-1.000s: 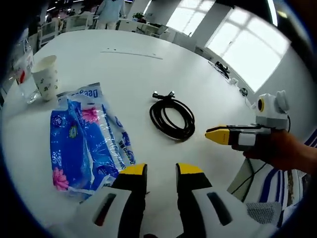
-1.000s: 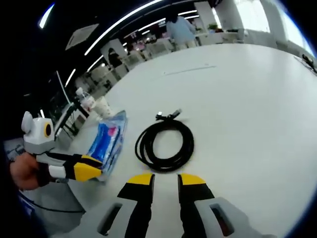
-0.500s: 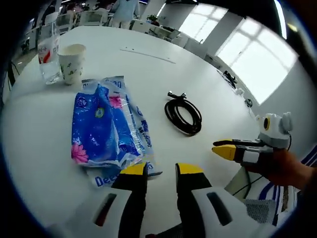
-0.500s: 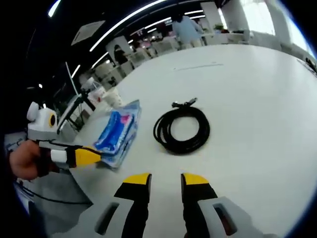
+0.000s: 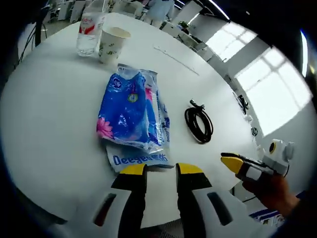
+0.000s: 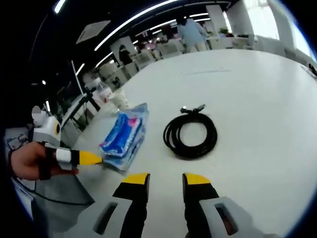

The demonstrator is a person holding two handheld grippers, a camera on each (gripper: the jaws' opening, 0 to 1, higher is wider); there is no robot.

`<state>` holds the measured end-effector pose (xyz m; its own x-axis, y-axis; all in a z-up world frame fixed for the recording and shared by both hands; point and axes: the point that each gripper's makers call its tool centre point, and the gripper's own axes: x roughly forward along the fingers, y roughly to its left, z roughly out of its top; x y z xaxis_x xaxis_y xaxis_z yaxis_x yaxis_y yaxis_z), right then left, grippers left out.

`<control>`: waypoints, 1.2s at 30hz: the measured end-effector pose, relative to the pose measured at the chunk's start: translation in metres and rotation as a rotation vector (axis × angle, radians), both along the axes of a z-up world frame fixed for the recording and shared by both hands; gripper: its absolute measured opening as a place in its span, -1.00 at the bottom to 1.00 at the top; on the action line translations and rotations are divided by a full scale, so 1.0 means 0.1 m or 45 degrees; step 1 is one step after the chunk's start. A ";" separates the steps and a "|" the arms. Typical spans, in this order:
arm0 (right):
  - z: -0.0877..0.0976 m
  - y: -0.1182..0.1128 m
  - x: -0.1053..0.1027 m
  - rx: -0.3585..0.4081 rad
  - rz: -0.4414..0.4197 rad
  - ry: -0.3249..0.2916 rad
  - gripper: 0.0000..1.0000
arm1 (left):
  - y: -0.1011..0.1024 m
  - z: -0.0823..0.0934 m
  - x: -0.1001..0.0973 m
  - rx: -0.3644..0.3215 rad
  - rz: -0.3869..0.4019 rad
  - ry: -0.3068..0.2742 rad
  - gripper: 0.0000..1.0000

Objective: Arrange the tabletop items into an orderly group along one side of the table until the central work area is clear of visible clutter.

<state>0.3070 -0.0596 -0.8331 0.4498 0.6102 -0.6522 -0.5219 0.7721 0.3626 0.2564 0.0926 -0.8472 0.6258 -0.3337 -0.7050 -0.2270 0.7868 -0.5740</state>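
Note:
A blue plastic tissue pack point(image 5: 132, 110) lies flat on the round white table point(image 5: 44, 109), just beyond my left gripper point(image 5: 161, 169), whose yellow-tipped jaws stand open and empty. A coiled black cable point(image 5: 199, 124) rests to the pack's right. A paper cup point(image 5: 112, 44) and a clear water bottle point(image 5: 90, 30) stand at the far side. In the right gripper view the cable point(image 6: 190, 135) lies ahead of my open, empty right gripper point(image 6: 166, 179), with the pack point(image 6: 125, 135) to its left. The right gripper point(image 5: 241, 163) shows at the table's edge in the left gripper view, the left gripper point(image 6: 81, 157) in the right one.
Office desks, chairs and a standing person point(image 6: 192, 32) lie beyond the table's far edge. Bright windows point(image 5: 257, 84) line one wall. A thin seam point(image 6: 204, 72) crosses the far table surface. A hand point(image 6: 27, 161) holds the left gripper off the table's near edge.
Both grippers have drawn back from the table, so pack and cable look smaller and farther. The left view has swung to bring the cup and bottle toward the top. Nothing on the table moved.

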 end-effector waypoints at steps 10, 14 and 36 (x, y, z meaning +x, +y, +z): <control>-0.02 0.03 -0.04 0.002 0.019 -0.005 -0.50 | 0.10 0.00 0.10 -0.047 0.153 -0.002 -0.61; 0.00 0.04 -0.05 0.003 0.021 -0.005 -0.50 | 0.12 -0.02 0.10 -0.067 0.201 0.019 -0.60; 0.06 0.14 -0.10 0.008 0.108 -0.001 -0.25 | 0.27 -0.15 0.16 0.044 0.170 0.014 -0.80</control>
<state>0.2967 -0.0459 -0.8274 0.3968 0.6501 -0.6480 -0.5853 0.7230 0.3669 0.2720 0.1195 -0.8622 0.6554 -0.2234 -0.7215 -0.3369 0.7685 -0.5440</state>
